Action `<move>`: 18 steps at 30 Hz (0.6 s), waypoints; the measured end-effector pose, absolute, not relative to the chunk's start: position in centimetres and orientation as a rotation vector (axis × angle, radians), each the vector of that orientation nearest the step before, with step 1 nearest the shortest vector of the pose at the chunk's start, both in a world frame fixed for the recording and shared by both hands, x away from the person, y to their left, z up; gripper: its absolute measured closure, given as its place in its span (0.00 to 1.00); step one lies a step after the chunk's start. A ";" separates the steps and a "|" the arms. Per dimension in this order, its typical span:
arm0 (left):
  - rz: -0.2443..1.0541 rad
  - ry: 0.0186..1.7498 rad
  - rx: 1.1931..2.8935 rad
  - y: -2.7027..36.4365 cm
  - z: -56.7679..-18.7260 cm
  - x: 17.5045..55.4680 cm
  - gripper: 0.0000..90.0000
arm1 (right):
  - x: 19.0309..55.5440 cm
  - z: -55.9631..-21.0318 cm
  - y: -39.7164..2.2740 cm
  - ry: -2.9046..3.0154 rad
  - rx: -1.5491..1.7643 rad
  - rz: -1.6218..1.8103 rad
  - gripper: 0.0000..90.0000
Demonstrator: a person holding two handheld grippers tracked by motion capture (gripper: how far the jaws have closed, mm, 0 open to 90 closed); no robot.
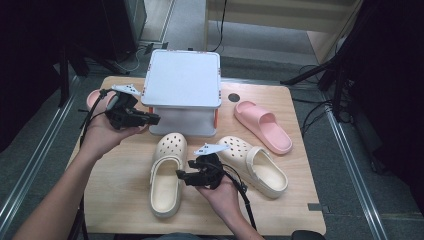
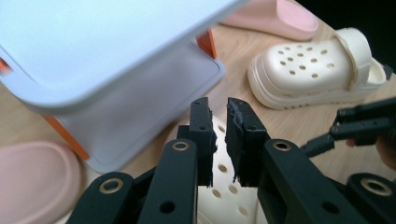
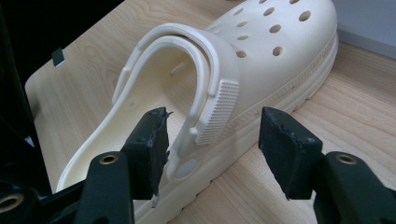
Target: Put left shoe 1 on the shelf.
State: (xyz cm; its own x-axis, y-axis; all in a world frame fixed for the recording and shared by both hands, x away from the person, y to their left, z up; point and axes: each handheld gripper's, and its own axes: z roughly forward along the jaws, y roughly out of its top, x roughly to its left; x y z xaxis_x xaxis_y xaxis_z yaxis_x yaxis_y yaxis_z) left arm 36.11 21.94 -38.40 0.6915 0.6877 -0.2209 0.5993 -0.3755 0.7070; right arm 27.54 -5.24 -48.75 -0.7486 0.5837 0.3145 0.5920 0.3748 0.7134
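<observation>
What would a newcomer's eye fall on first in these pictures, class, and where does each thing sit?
Most striking is the pair of cream perforated foam clogs lying side by side at the middle of the light wooden table. The right tongs stand open beside the heel strap of the left clog. Behind them stands a white two-tier plastic shoe rack with orange corners, with a pink foam slide sandal to its right.

Cream perforated clog [image 1: 167, 172], second cream clog [image 1: 256, 165]; pink slide [image 1: 263, 125]; white-grey box [image 1: 183, 80], orange corners; black gripper [image 1: 181, 175]
</observation>
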 end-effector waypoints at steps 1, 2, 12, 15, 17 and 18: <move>0.137 0.988 2.092 22.0 -38.1 36.5 0.91 | 27.6 -48.8 -5.2 -2.593 -1.118 -1.347 0.48; 0.138 0.982 2.091 22.1 -37.9 36.7 0.93 | 27.6 -48.9 -5.1 -2.594 -1.116 -1.343 0.47; 0.217 1.021 2.092 22.7 -36.3 39.6 0.97 | 27.7 -50.3 -4.1 -2.590 -1.161 -1.308 0.43; 0.249 1.045 2.097 22.8 -36.5 40.2 0.96 | 27.7 -50.5 -3.7 -2.581 -1.173 -1.306 0.43; 0.241 1.050 2.088 23.0 -36.8 40.6 0.96 | 27.6 -50.7 -3.3 -2.587 -1.186 -1.305 0.43; 0.251 1.054 2.084 23.1 -37.0 40.8 0.96 | 27.7 -50.8 -3.2 -2.589 -1.194 -1.307 0.43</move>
State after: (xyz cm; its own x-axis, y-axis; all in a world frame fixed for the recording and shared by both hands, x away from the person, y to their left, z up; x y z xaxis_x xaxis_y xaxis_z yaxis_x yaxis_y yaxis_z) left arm 40.78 23.12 -36.98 0.6376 0.7540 -0.1579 0.6016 -0.3593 0.7135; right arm 27.67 -3.16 -50.78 -0.7102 0.6261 0.3219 0.6308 0.3629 0.6859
